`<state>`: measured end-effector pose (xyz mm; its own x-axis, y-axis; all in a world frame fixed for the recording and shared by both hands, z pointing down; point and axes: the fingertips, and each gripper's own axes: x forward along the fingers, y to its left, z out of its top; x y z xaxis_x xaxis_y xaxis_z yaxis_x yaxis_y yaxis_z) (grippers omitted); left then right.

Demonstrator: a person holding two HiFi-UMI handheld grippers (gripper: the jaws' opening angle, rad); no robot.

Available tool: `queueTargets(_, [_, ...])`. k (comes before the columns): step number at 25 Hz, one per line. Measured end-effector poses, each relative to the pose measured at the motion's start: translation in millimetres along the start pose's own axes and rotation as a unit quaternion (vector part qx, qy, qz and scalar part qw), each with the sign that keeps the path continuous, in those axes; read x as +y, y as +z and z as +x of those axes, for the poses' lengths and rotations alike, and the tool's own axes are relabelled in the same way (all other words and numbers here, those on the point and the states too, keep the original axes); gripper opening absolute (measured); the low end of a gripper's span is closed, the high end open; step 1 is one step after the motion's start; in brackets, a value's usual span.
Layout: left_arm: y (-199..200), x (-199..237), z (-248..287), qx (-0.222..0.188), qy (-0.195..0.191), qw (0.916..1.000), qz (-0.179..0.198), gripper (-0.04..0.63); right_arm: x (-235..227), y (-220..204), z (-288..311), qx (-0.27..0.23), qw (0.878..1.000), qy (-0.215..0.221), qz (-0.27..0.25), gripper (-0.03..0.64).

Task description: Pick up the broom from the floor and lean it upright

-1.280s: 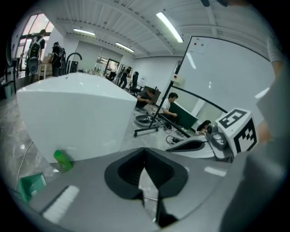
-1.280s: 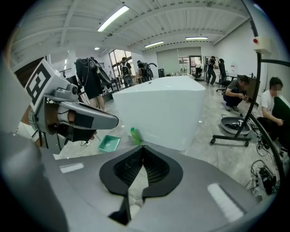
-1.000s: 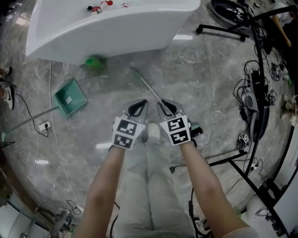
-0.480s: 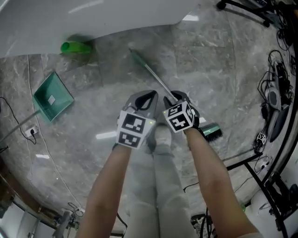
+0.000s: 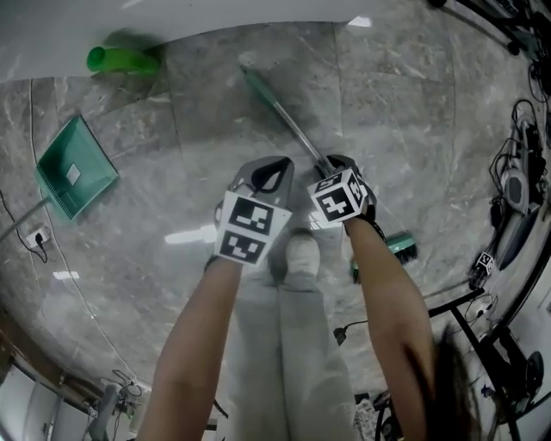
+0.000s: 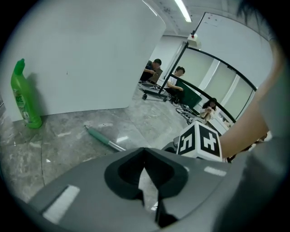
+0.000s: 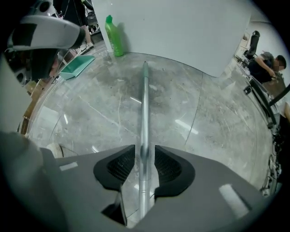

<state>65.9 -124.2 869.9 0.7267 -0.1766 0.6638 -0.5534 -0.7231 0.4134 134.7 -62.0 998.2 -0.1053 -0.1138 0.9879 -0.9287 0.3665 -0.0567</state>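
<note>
The broom lies flat on the grey marble floor: green grip end (image 5: 255,86), metal handle (image 5: 301,138), green brush head (image 5: 401,248) by my right forearm. My right gripper (image 5: 332,165) points down over the handle. In the right gripper view the handle (image 7: 144,108) runs between the jaws of this gripper (image 7: 144,156), with a gap on each side, so it is open. My left gripper (image 5: 272,170) hovers just left of the handle with its tips together and nothing in them (image 6: 146,153). From there the green grip (image 6: 100,138) shows on the floor ahead.
A green bottle (image 5: 120,59) stands by the white tub wall (image 5: 215,21). A green dustpan (image 5: 73,168) lies at the left with a cord and socket (image 5: 36,237) nearby. Stands and cables (image 5: 512,189) crowd the right. My shoe (image 5: 301,254) is below the grippers.
Both grippers have dropped toward the floor. The right one has tipped downward and now straddles the broom handle; the left has come down beside it.
</note>
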Motion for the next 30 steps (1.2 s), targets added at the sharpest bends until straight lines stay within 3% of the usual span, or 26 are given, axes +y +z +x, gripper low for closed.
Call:
queueTargets(8, [4,19,6,-0.004,0.012,0.9999,-0.005,0.0,-1,10,17,0.013,1.0,0.003,-0.02,0.092])
queueTargets(19, [1,13,3,0.001,0.004,1.0,-0.001,0.0,-2,10,17,0.016,1.0,0.0,0.01,0.083])
queueTargets(25, [10,8,-5,-0.007,0.005,1.0,-0.004,0.0,1,15,-3,-0.003,1.0,-0.007,0.007,0.083])
queueTargets(30, [36,0,-17,-0.027,0.006,0.9995,0.014,0.0,1,24,-29,-0.038,0.999,-0.018,0.005,0.081])
